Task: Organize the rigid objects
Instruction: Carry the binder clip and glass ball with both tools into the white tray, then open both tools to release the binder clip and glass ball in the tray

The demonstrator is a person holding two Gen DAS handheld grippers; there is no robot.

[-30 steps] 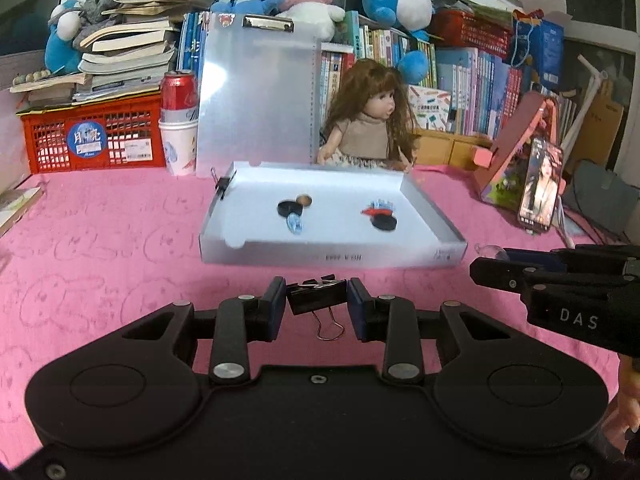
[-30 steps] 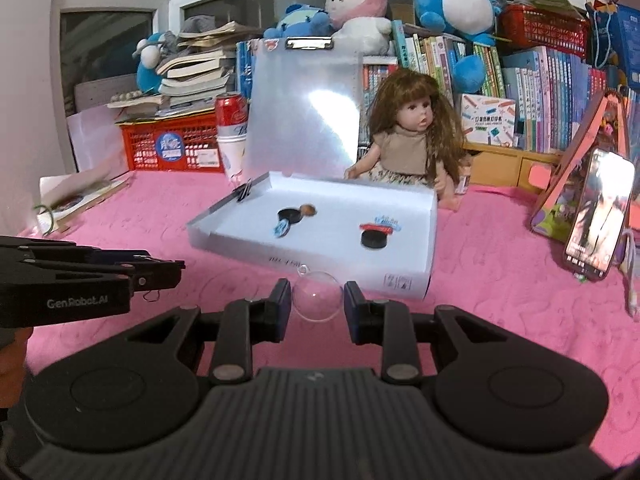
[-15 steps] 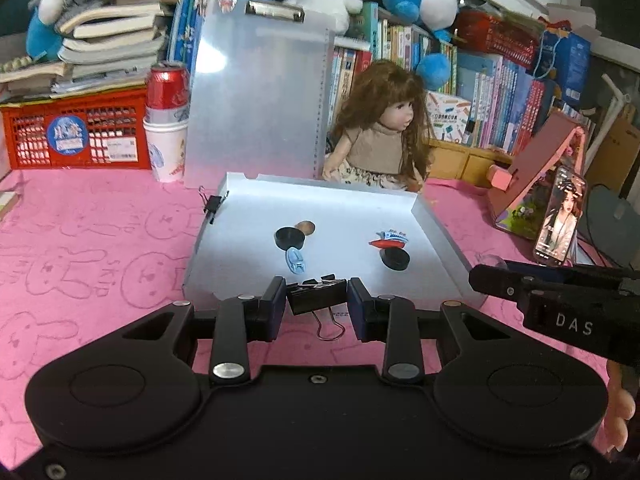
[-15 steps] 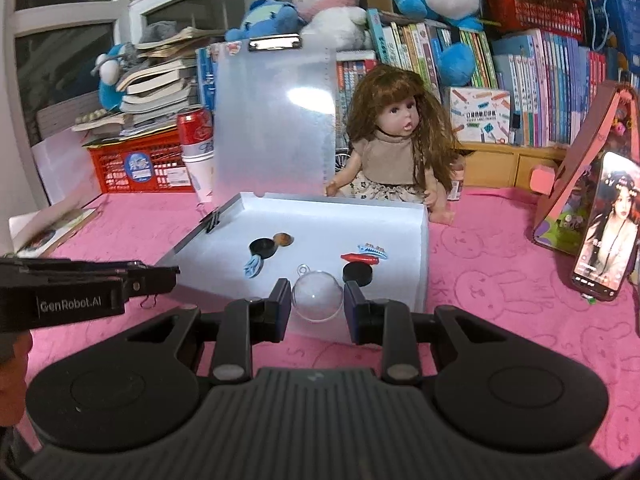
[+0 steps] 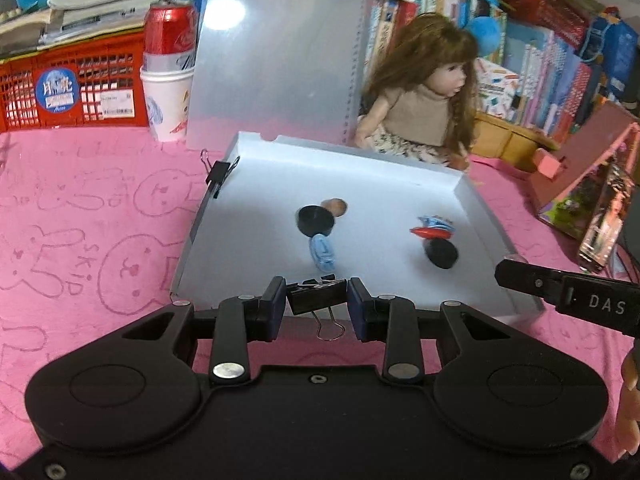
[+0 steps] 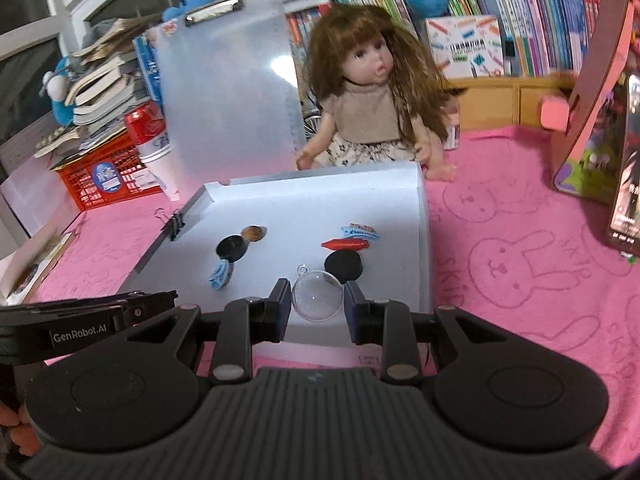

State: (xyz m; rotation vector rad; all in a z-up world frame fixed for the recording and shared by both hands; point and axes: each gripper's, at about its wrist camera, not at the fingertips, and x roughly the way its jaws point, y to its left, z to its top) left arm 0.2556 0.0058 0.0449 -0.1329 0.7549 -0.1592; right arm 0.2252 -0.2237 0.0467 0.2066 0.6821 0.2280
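Observation:
My left gripper (image 5: 317, 300) is shut on a black binder clip (image 5: 318, 301) and holds it over the near edge of the open white box (image 5: 256, 184). My right gripper (image 6: 317, 298) is shut on a clear plastic ball (image 6: 317, 297) above the box's near part (image 6: 422, 240). In the box lie two black discs (image 5: 315, 220) (image 6: 344, 266), a brown piece (image 5: 335, 207), a light blue clip (image 5: 323, 254) and a red and blue piece (image 5: 432, 229). Another binder clip (image 5: 218, 172) is clamped on the box's left wall. Each gripper shows at the edge of the other's view.
The box's lid (image 5: 276, 52) stands upright behind it. A doll (image 5: 424, 92) sits at the back right. A red can in a paper cup (image 5: 168, 68) and a red basket (image 5: 68, 88) stand back left. A phone on a pink stand (image 5: 608, 216) is at the right, on pink cloth.
Both grippers have moved forward and up toward the box, from in front of it to over its near edge, each still holding its object.

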